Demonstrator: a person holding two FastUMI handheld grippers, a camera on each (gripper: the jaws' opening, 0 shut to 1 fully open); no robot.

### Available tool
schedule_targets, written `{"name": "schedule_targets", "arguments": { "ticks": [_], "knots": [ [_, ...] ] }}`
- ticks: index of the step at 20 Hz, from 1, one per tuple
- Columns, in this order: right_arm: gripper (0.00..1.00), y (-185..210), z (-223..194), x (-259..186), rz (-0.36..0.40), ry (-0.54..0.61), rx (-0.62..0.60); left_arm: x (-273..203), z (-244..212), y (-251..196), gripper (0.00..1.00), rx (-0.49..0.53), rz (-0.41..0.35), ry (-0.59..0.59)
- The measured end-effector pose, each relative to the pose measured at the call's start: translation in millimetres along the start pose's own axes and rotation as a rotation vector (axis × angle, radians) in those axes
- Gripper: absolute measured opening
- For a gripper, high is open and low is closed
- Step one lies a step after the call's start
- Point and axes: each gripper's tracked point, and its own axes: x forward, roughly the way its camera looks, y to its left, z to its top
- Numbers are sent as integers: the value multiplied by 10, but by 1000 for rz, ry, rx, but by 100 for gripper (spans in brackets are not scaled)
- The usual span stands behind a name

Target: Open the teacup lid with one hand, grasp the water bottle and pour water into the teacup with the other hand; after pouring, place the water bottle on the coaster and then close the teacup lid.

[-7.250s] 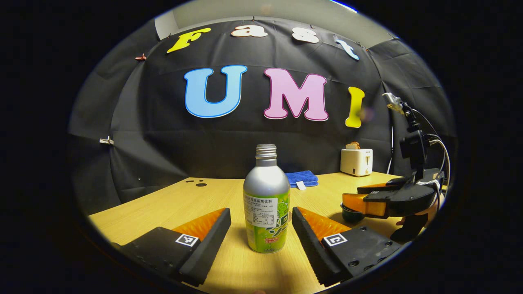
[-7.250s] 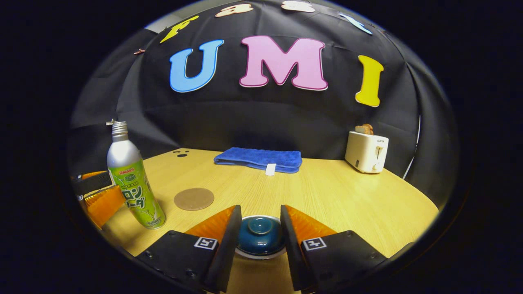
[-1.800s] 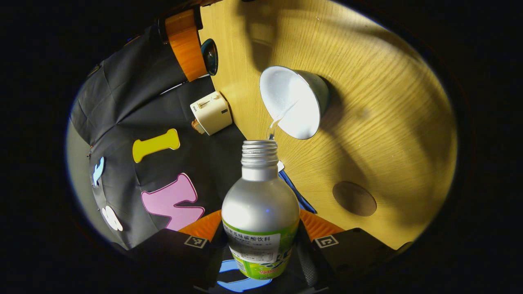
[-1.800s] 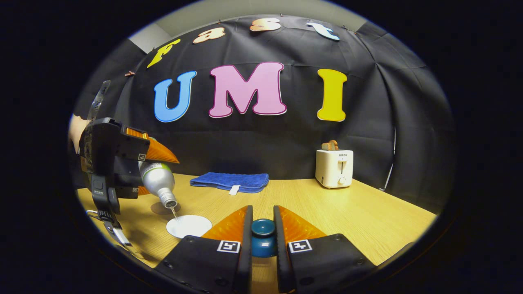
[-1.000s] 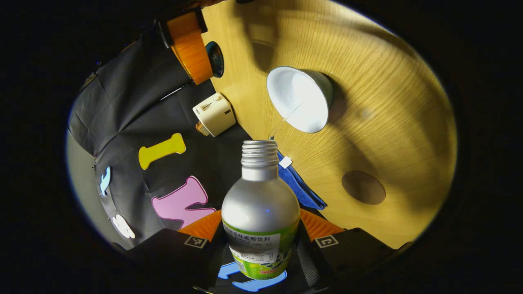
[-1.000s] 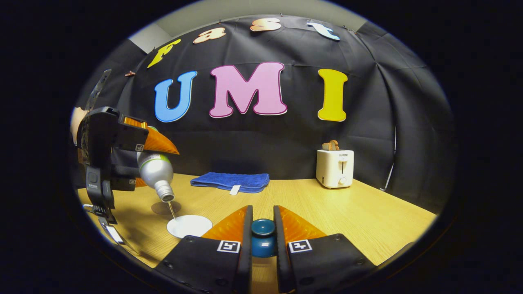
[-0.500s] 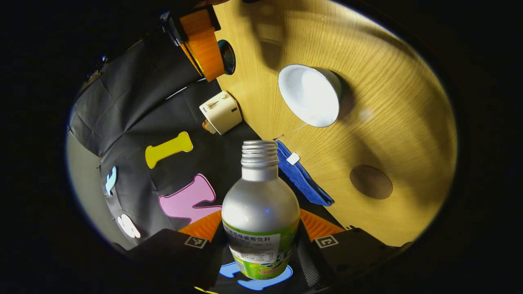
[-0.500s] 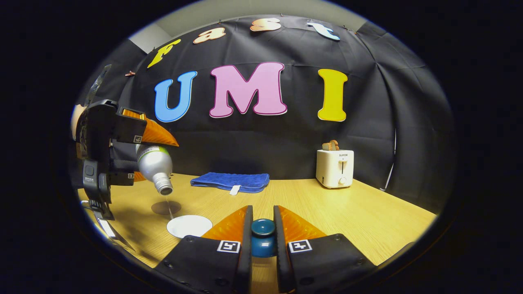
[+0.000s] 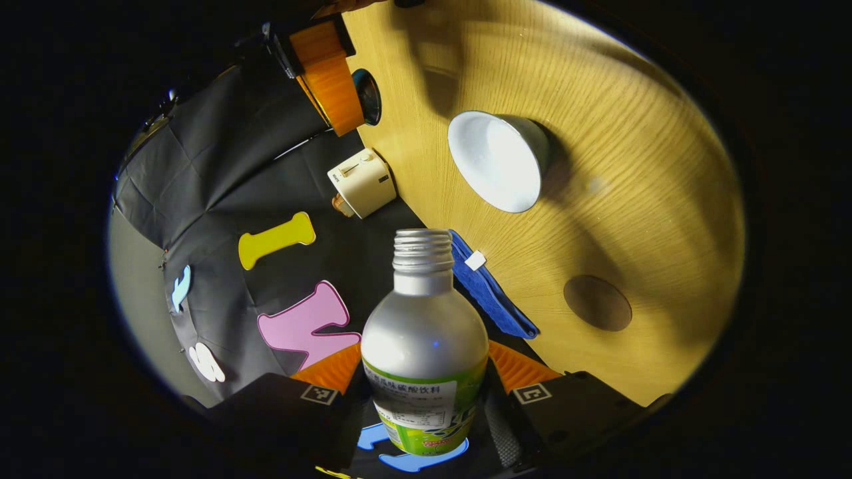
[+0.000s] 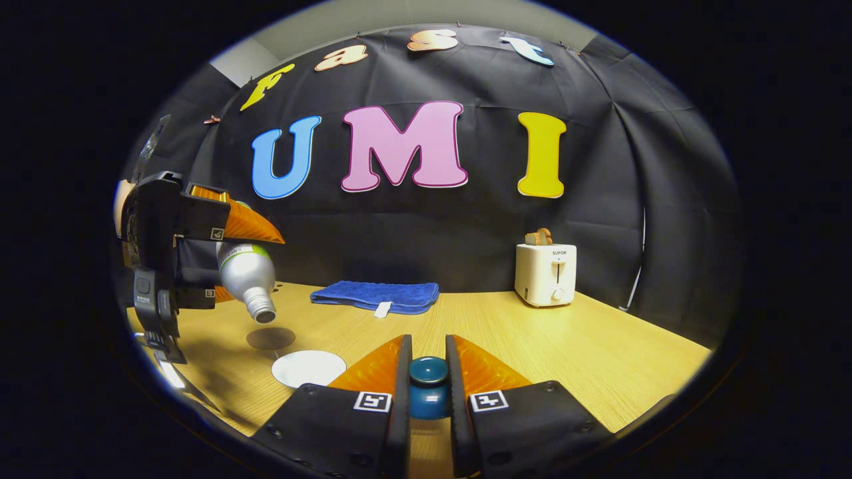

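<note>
My left gripper [image 9: 426, 372] is shut on the silver and green water bottle [image 9: 425, 346], held tilted mouth-down above the table; the right gripper view shows that bottle [image 10: 245, 276] up at the left, off to the left of the cup, with no stream from its mouth. The white teacup [image 9: 496, 159] stands uncovered on the table [image 9: 632, 166]; in the right gripper view the teacup [image 10: 309, 368] lies ahead to the left. My right gripper [image 10: 426, 372] is shut on the knob of the dark blue lid [image 10: 426, 386], held in the air. The round brown coaster [image 9: 597, 303] lies bare beyond the cup.
A folded blue towel [image 10: 374, 295] lies at the back of the table. A white toaster [image 10: 545, 273] with bread in it stands at the back right. A hand shows behind the left gripper [image 10: 180, 266] at the far left.
The stream of water from the bottle into the cup has stopped. My left gripper has drawn the bottle up and back to the left, away from the cup. The right gripper has kept still with the lid.
</note>
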Motion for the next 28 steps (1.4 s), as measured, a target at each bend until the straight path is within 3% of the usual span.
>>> {"name": "schedule_targets", "arguments": {
  "ticks": [4, 6, 15, 20, 23, 28],
  "knots": [
    [28, -2, 2, -3, 0, 0, 0, 12, 79, 55, 80, -37, 31, -21],
    [28, -1, 1, -2, 0, 0, 0, -26, 100, 25, 79, -147, 44, -37],
    [28, 35, -1, 2, 19, 1, 0, -382, -188, 109, 79, -1128, 202, 14],
    [28, 31, -2, 3, 20, 1, 0, -345, -449, 122, 79, -1740, 264, -23],
    [28, 33, -4, -2, 20, 1, 0, -222, -794, 22, 79, -1958, 316, -27],
    [28, 34, -7, 1, 21, 0, 0, 276, -1001, -548, 79, -2284, 247, -22]
  ]
}}
